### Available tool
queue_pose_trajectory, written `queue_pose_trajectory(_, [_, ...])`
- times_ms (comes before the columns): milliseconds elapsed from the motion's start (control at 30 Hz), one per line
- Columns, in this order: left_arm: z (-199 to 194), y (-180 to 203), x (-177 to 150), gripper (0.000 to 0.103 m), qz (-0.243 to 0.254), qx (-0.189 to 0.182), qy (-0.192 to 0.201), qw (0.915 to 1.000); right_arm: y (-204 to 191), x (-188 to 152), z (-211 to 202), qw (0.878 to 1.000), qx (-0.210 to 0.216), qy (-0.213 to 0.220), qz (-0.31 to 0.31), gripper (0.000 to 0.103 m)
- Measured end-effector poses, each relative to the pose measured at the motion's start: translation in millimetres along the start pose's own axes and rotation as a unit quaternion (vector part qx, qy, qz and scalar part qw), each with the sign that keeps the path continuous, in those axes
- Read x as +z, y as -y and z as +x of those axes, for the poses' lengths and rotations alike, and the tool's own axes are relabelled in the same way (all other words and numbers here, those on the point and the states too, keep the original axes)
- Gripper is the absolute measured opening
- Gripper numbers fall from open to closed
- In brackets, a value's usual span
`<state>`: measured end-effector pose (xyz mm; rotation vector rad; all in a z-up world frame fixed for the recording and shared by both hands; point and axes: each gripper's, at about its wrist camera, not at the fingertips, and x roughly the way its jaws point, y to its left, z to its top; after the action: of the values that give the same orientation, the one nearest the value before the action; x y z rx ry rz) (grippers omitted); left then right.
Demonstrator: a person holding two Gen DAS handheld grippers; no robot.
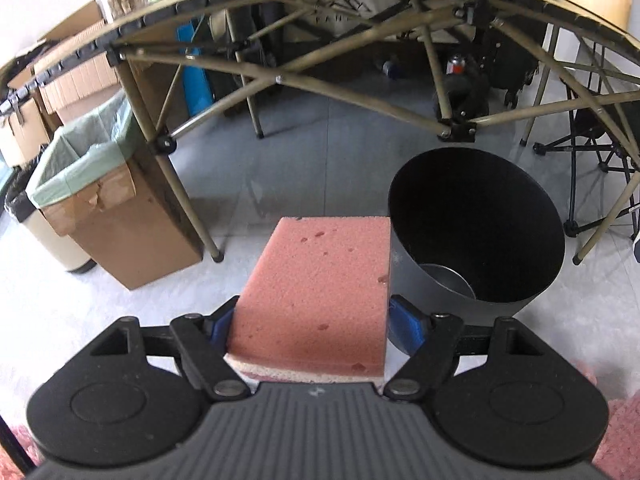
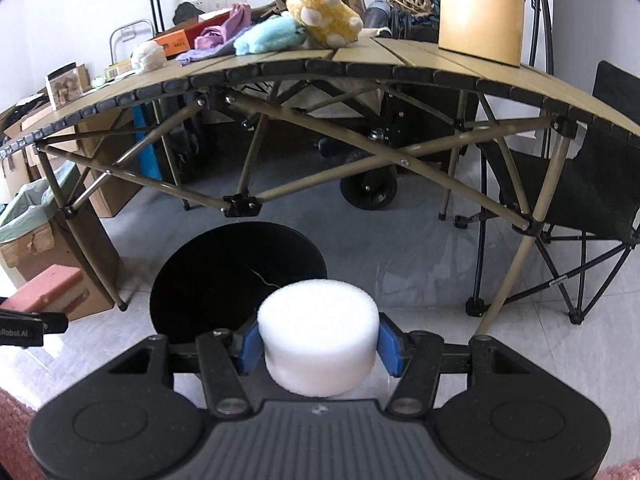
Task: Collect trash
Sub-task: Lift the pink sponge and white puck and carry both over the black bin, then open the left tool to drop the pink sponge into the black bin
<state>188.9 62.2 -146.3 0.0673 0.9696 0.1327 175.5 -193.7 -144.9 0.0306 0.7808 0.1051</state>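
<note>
My left gripper (image 1: 310, 326) is shut on a pink rectangular sponge (image 1: 316, 292), its blue pads (image 1: 406, 324) pressing both long sides. The sponge hangs above the floor, just left of a black round bin (image 1: 476, 224) with a dark inside and a metal bottom. In the right wrist view my right gripper (image 2: 318, 346) is shut on a white foam cylinder (image 2: 318, 336), held upright between the blue pads (image 2: 390, 344). The black bin (image 2: 236, 280) stands on the floor right behind and left of the cylinder. The pink sponge (image 2: 48, 292) and the left gripper's edge show at the far left.
A folding tan table (image 2: 360, 62) with crossed legs spans both views, carrying plush toys (image 2: 320, 12) and clutter. A cardboard box with a green bag liner (image 1: 116, 208) stands left of a table leg. A black folding chair (image 2: 580, 200) is at the right. A wheeled cart sits under the table.
</note>
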Motion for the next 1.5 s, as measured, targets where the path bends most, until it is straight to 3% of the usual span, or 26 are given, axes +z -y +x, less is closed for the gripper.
queue_pose_trajectory(533, [20, 5, 31, 0.078, -0.020, -0.011, -0.047, 0.9987, 10, 0, 22, 0.998, -0.011, -0.039, 0.039, 0.056])
queue_pose_trajectory(1500, [28, 116, 83, 0.078, 0.026, -0.081, -0.062, 0.9945, 50, -7, 42, 0.994, -0.030, -0.070, 0.080, 0.057])
